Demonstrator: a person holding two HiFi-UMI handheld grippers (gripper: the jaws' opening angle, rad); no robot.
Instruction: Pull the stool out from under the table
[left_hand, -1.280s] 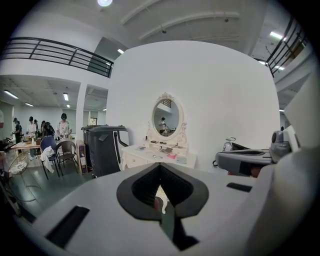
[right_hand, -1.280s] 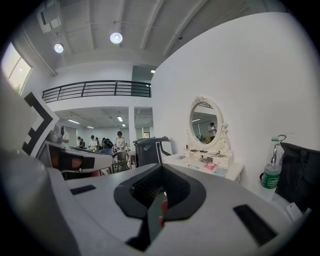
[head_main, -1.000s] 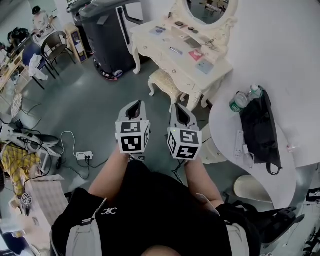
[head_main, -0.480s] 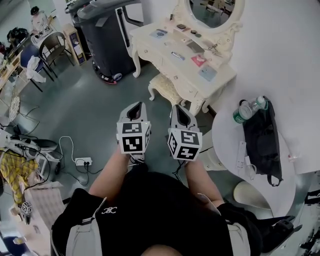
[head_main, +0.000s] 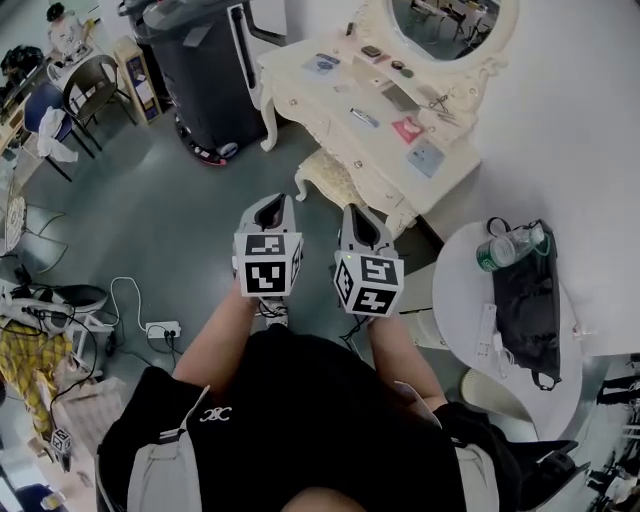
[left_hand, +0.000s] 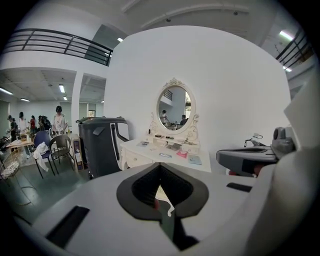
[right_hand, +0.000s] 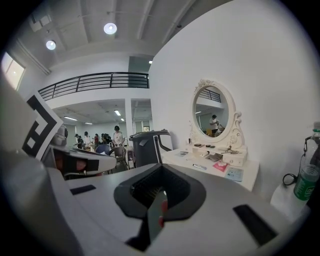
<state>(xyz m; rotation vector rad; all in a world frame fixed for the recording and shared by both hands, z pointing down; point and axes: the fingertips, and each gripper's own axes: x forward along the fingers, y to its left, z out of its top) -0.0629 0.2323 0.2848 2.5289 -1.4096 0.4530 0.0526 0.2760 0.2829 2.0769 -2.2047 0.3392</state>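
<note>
A cream carved stool (head_main: 333, 179) stands half under the cream dressing table (head_main: 330, 118), which has an oval mirror; small items lie on its top. My left gripper (head_main: 268, 214) and right gripper (head_main: 362, 229) are held side by side above the grey floor, pointing at the stool and a short way from it. Neither touches it. Both are shut with nothing between the jaws. In the left gripper view the left gripper (left_hand: 162, 200) faces the dressing table (left_hand: 150, 151). In the right gripper view the right gripper (right_hand: 157, 206) has the dressing table (right_hand: 220, 169) ahead to its right.
A big black machine (head_main: 205, 70) stands left of the dressing table. A round white table (head_main: 470, 300) at right carries a black bag (head_main: 525, 300) and a green bottle (head_main: 494, 253). Chairs (head_main: 95, 85) and floor cables with a power strip (head_main: 160, 328) lie at left. People stand far back.
Both grippers and the person have moved forward towards the dressing table. The stool now lies closer to the jaws. Both jaws stay shut.
</note>
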